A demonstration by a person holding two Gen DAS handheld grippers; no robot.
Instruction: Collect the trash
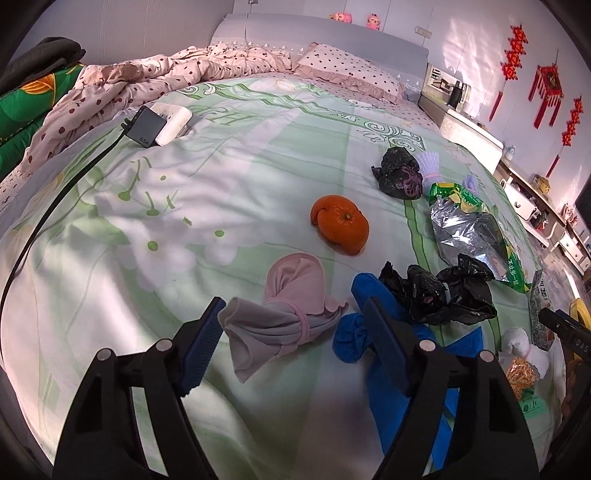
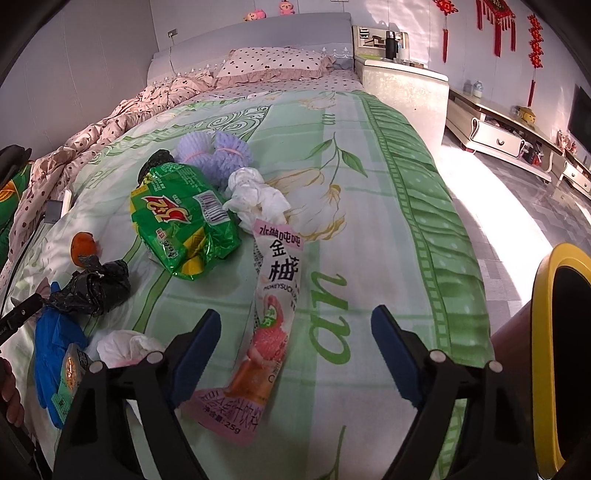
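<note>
Two claws spread, nothing pinched: left gripper straddling pink-grey sock bundle, right gripper over pink drink pouch near bed edge. Approach step; next probably close on pouch.

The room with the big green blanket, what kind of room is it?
It looks like a bedroom. There is a wide bed with a grey headboard, a spotted pillow and a rumpled quilt. A bedside cabinet stands next to it.
</note>
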